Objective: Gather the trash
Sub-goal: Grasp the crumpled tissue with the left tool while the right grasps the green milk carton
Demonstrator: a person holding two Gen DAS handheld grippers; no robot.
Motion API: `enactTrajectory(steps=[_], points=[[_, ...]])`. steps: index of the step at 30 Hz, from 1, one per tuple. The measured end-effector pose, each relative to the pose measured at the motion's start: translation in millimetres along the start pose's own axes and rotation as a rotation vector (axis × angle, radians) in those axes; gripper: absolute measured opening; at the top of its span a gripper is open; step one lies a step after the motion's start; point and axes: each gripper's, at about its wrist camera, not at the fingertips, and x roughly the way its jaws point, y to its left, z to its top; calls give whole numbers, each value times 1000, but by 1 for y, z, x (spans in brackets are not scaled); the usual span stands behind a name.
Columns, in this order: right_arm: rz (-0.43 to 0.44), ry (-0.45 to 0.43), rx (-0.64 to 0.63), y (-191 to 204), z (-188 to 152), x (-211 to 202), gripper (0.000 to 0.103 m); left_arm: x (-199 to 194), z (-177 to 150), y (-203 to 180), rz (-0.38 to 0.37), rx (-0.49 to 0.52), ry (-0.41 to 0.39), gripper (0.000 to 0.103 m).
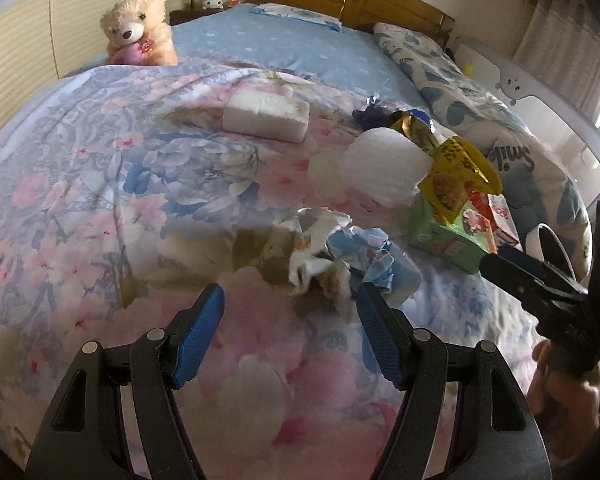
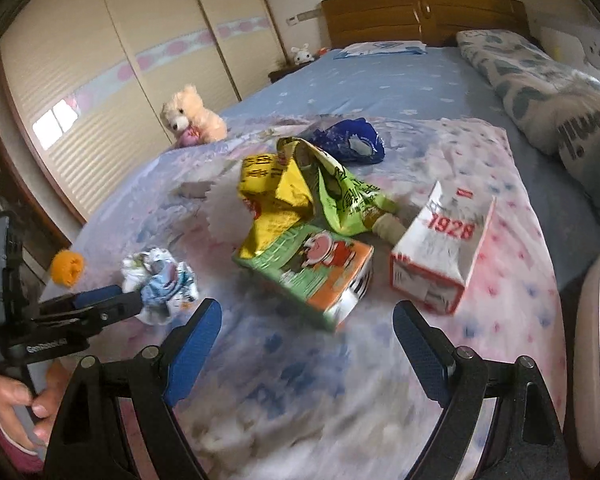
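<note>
I had both tools released, nothing gripped. Left gripper (image 1: 290, 318) hung just short of the crumpled paper wad (image 1: 320, 248) on the floral quilt (image 1: 100, 184), jaws wide. Right gripper (image 2: 306, 344) faced the green carton (image 2: 312, 272), w/ the white 1928 box (image 2: 440, 256) beside it. Best approach, imo: drop low, straddle the wad's bulk, pinch paper only, not the fabric underneath, then lift straight up.

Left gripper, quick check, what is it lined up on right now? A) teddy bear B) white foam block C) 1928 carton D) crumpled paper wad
D: the left gripper is open with the crumpled paper wad just ahead of its fingertips; the right wrist view also shows it at the wad.
</note>
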Motion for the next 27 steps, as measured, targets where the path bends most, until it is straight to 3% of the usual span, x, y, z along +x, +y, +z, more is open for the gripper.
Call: enactTrajectory(steps=[7, 10, 11, 12, 15, 19, 20, 23, 24, 25, 27], points=[[4, 35, -42, -4, 13, 19, 89, 10, 4, 1, -6, 0, 20, 69], [10, 41, -67, 0, 14, 25, 89, 12, 4, -1, -6, 10, 14, 58], [10, 42, -76, 2, 14, 26, 88, 12, 4, -1, -9, 15, 13, 50], [7, 42, -84, 4, 14, 28, 83, 13, 4, -2, -14, 18, 13, 35], [2, 52, -96, 8, 12, 27, 47, 15, 4, -3, -35, 28, 27, 4], [37, 69, -69, 11, 3, 21, 19, 7, 0, -2, -41, 37, 8, 2], [63, 77, -61, 12, 1, 18, 19, 5, -1, -1, -42, 41, 4, 2], [70, 50, -60, 16, -4, 7, 23, -2, -4, 5, -36, 46, -7, 2], [58, 34, -72, 18, -4, 3, 36, -4, -5, 8, -36, 42, -7, 2], [49, 26, -81, 19, -3, 2, 64, -4, -6, 11, -37, 38, -6, 2], [44, 21, -98, 20, 3, 4, 93, -5, -7, 17, -31, 31, -4, 2]])
